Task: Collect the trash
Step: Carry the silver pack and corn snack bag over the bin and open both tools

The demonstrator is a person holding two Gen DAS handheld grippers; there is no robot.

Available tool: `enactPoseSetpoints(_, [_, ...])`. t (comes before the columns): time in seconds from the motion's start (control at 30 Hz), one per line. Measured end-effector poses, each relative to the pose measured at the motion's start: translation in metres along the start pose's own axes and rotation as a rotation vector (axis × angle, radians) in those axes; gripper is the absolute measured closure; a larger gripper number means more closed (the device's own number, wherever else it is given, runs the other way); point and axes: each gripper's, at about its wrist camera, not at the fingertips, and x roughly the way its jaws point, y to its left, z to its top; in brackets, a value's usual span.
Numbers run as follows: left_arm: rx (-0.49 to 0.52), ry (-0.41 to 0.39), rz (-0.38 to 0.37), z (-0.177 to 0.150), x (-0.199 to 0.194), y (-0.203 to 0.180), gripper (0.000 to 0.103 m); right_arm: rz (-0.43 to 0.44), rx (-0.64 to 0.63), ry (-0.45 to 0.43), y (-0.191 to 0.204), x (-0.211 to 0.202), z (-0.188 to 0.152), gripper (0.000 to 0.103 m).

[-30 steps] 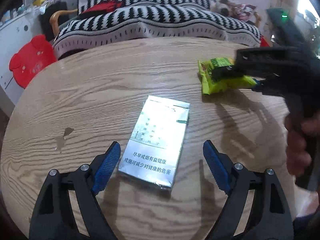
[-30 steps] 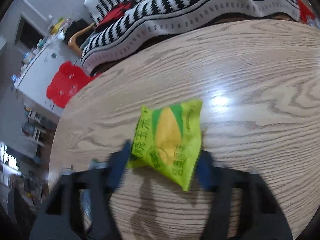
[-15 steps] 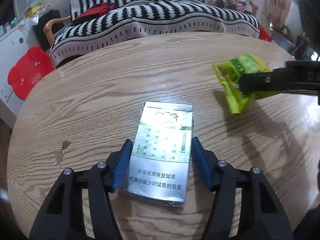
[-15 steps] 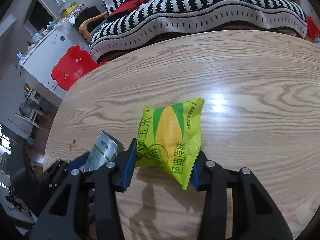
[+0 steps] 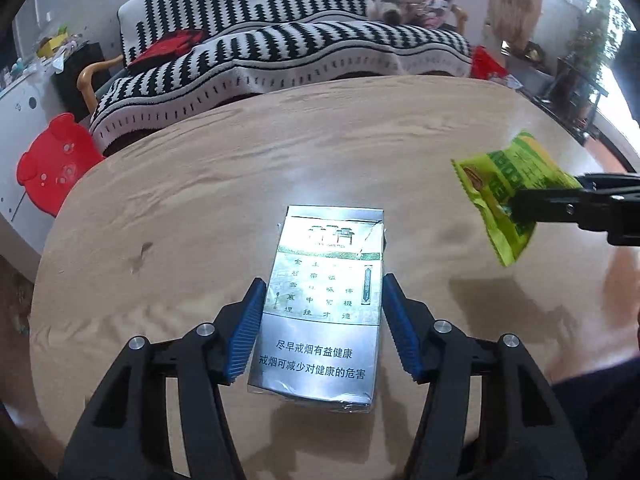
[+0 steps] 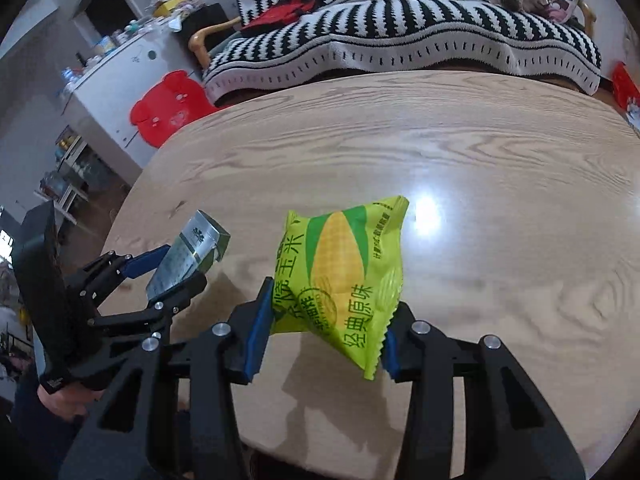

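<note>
A silver cigarette pack [image 5: 326,304] with green print is clamped between the blue pads of my left gripper [image 5: 324,320] and hangs above the round wooden table [image 5: 200,208], casting a shadow below. A yellow-green corn snack bag [image 6: 340,276] is pinched between the blue pads of my right gripper [image 6: 324,328], also lifted off the table. In the left wrist view the snack bag [image 5: 504,196] sits at the right, held by the right gripper's black fingers [image 5: 560,204]. In the right wrist view the left gripper [image 6: 168,268] holds the cigarette pack [image 6: 188,256] at the left.
A sofa with a black-and-white striped cover [image 5: 280,52] stands behind the table. A red bear-shaped stool [image 5: 52,164] is at the left beside a white cabinet [image 6: 120,76]. A small chip marks the tabletop [image 5: 140,256]. A hand [image 6: 60,400] grips the left tool.
The left gripper closed on the cigarette pack and lifted it off the table. The right gripper tightened on the snack bag and raised it, drifting right and back.
</note>
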Motion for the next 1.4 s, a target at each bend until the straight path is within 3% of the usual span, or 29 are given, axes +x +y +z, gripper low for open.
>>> enactPoseSetpoints(0.3, [0.018, 0.016, -0.069, -0.084, -0.070, -0.045, 0.045, 0.040, -0.077, 0.039, 0.015, -0.056, -0.107, 0.058])
enactPoseSetpoints(0.5, [0.056, 0.105, -0.115, -0.141, -0.077, -0.067, 0.045, 0.030, -0.107, 0.118, 0.026, -0.059, -0.169, 0.058])
enactPoseSetpoints(0.77, [0.125, 0.246, -0.158, -0.190, -0.056, -0.094, 0.045, 0.025, -0.116, 0.284, 0.027, -0.031, -0.233, 0.057])
enactPoseSetpoints(1.0, [0.139, 0.348, -0.198, -0.202, -0.030, -0.107, 0.045, 0.018, -0.071, 0.390, 0.015, -0.004, -0.249, 0.057])
enactPoseSetpoints(1.4, [0.146, 0.369, -0.201, -0.200, -0.022, -0.112, 0.045, 0.014, -0.098, 0.392, 0.021, -0.003, -0.249, 0.057])
